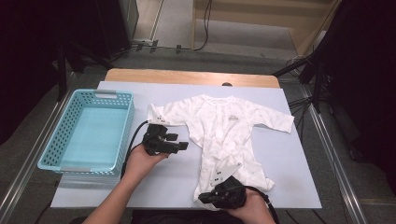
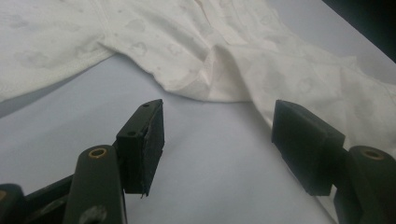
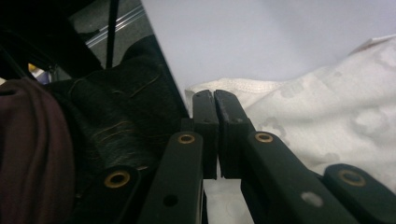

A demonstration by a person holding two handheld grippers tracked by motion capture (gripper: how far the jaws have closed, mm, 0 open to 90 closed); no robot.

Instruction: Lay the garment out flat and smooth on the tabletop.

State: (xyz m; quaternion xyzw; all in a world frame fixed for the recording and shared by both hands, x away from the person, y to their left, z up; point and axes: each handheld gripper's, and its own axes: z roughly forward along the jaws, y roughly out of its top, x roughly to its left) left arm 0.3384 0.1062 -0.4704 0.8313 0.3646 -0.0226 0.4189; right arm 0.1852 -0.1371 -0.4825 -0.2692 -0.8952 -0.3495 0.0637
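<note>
A bench [image 1: 289, 186] is carrying a white baby romper [image 1: 224, 126], lying flat at its centre: soft, light, best pinched at a hem. A blue basket [image 1: 116, 135] sits at nine o'clock. The left claw [image 1: 180, 142] is hovering released; the right claw [image 1: 208, 197] is clenched beside the romper's leg hem at six o'clock.

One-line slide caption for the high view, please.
White baby garment spread on the table; right gripper at its bottom hem, left gripper open beside it.
</note>
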